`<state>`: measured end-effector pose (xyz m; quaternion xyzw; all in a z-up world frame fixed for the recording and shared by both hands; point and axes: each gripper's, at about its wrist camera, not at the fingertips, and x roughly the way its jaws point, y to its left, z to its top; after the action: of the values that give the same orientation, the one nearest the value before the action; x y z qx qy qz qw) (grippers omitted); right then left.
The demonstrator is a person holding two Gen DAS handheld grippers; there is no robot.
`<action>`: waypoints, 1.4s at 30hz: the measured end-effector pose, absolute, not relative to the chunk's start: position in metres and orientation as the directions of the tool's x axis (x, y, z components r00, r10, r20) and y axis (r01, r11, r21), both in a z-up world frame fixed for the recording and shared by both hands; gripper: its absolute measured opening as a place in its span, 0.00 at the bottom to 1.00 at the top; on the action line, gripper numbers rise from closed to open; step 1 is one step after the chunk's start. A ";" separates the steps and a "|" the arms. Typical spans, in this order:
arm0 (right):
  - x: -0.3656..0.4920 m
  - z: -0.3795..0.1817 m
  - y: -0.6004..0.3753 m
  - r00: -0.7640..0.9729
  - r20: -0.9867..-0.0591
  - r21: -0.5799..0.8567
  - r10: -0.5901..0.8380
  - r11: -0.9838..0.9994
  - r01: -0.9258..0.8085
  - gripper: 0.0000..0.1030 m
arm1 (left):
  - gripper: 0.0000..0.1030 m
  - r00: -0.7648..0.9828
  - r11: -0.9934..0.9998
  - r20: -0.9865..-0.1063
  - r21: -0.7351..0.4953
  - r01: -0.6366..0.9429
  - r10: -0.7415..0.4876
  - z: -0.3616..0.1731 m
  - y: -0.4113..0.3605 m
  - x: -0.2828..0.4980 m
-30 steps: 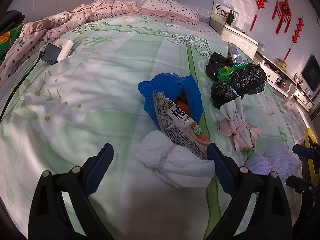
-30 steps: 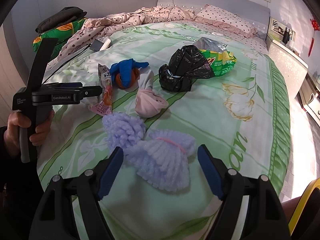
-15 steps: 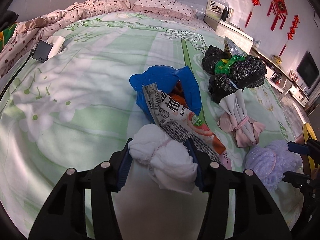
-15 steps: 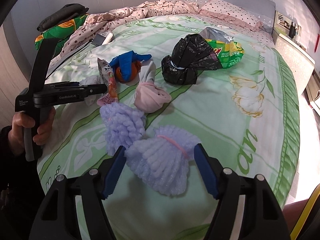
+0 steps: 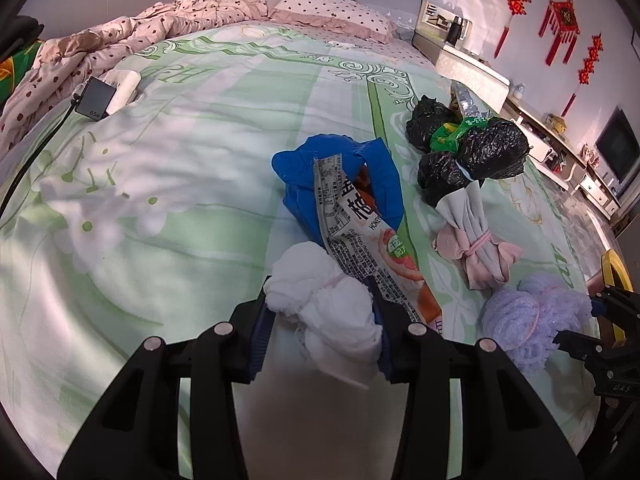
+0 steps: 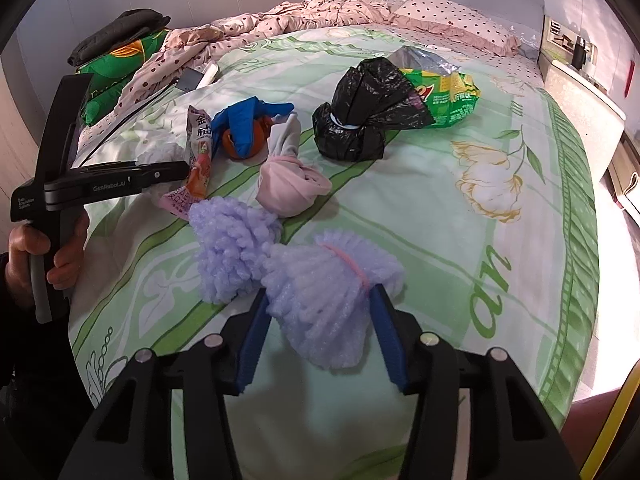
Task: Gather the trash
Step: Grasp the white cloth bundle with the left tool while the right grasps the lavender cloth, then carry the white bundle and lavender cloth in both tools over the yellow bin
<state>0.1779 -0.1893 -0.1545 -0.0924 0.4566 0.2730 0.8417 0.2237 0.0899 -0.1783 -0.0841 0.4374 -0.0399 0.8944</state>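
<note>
Trash lies on a green bed sheet (image 5: 180, 168). My left gripper (image 5: 320, 320) is shut on a white cloth bundle (image 5: 324, 304) tied with a pink band. A snack wrapper (image 5: 360, 232) leans on it, over a blue bag (image 5: 340, 168) with an orange thing inside. My right gripper (image 6: 320, 320) is shut on a fluffy purple bundle (image 6: 316, 280), also seen in the left wrist view (image 5: 532, 320). A pink and grey cloth bundle (image 6: 292, 188), a black bag (image 6: 360, 116) and a green chip bag (image 6: 444, 100) lie farther back.
A rumpled dotted quilt (image 5: 100, 48) and pillow (image 5: 336, 12) lie at the bed's head. A black charger with a cable (image 5: 94, 98) sits at the left. A nightstand (image 5: 468, 64) and low cabinet (image 5: 560, 148) stand to the right of the bed. Folded clothes (image 6: 116, 36) sit at far left.
Both grippers have moved forward and closed: the left onto the white cloth bundle, the right onto the purple bundle.
</note>
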 end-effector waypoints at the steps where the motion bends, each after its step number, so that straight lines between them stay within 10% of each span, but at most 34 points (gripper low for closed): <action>1: 0.176 -0.151 -0.191 0.451 -0.810 0.093 0.375 0.841 -0.533 0.39 | 0.39 0.618 0.983 -0.774 -0.181 -0.003 -0.141 -0.175 0.091 0.221; 42: 0.046 0.052 -0.347 0.830 -0.460 0.156 0.314 0.949 -0.273 0.37 | 0.40 0.808 0.936 -0.472 -0.159 0.315 -0.353 0.037 -0.057 0.125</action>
<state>0.0456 -0.3469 0.0515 0.0421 0.2476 0.1536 0.9557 0.1253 -0.0574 0.0367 -0.0366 0.2552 -0.1757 0.9501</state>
